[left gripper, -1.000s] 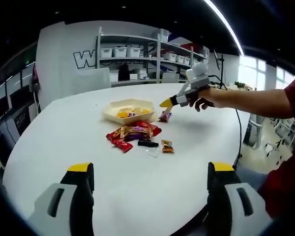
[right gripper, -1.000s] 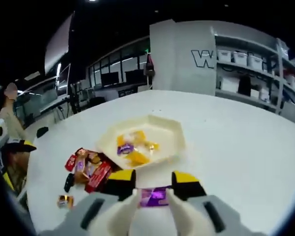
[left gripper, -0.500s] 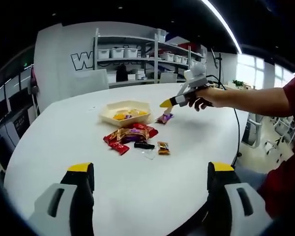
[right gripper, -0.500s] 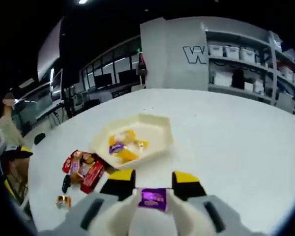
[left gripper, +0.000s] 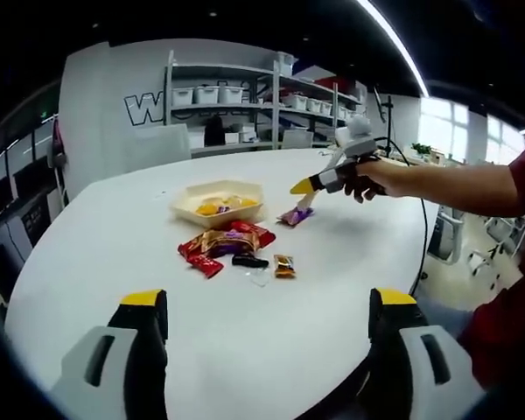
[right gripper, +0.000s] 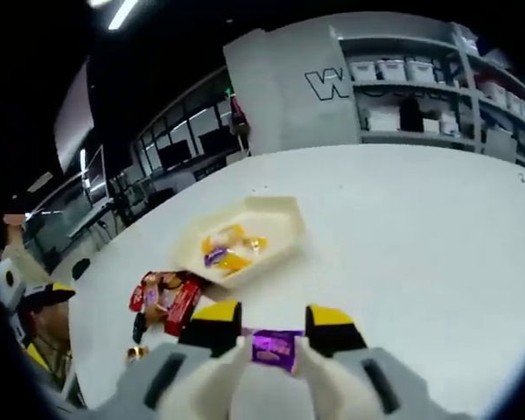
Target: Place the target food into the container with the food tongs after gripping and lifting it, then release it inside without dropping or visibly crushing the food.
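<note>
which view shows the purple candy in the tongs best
The right gripper view: the purple candy sits large between the tongs' tips, wrapper plainly visible. In the left gripper view it is a small purple shape far off, beside the tray.

A small purple-wrapped candy [right gripper: 274,348] sits pinched between the white tips of the food tongs [right gripper: 271,367], held level and lifted clear of the white bench [right gripper: 420,245], its shiny wrapper not visibly crushed. The container [right gripper: 241,238] is a shallow cream tray with angled sides, lying flat on the bench beyond the tongs and holding several yellow pieces and one purple-wrapped piece. In the left gripper view the candy [left gripper: 296,215] hangs below the tongs [left gripper: 304,203], just beside the container [left gripper: 217,200] and outside its rim.
</note>
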Motion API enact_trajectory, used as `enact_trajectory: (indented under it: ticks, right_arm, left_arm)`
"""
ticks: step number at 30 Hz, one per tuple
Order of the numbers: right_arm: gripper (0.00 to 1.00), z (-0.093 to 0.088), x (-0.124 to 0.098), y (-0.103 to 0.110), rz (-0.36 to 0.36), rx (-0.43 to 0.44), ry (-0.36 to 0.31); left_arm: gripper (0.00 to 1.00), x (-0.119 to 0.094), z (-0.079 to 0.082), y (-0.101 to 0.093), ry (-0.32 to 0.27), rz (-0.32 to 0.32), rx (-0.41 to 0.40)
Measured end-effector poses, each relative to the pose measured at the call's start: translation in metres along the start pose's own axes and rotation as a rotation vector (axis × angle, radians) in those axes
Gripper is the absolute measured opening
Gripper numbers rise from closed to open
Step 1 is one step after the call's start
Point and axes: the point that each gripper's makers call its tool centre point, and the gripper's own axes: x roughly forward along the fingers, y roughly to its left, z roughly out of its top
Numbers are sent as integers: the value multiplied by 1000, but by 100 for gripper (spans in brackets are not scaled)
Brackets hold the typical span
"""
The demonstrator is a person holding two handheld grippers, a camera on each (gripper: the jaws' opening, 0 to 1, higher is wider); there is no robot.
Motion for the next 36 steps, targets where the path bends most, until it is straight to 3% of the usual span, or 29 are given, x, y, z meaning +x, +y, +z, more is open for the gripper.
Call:
enact_trajectory:
  ticks: [13, 19, 22, 27, 29, 36]
  right_arm:
    - [23, -17, -19, 22, 59, 28, 28]
    - [23, -4, -19, 33, 75, -47, 12]
    - [24, 5, -11, 36, 90, -146, -16]
    - [25, 2, 2, 43, 129, -198, 0]
    - [25, -2, 7, 46, 151, -284, 12]
    - [26, -9, 15, 43, 149, -282, 32]
  left_arm:
    - [93, 3, 1, -14, -5, -26, 12]
    - [93, 3, 1, -19, 2, -34, 24]
    - [93, 1, 2, -18, 3, -26, 32]
    - [94, -6, 4, -9, -9, 3, 12]
    - [94, -8, 3, -6, -5, 13, 9]
    - [94, -14, 2, 1, 3, 41, 10]
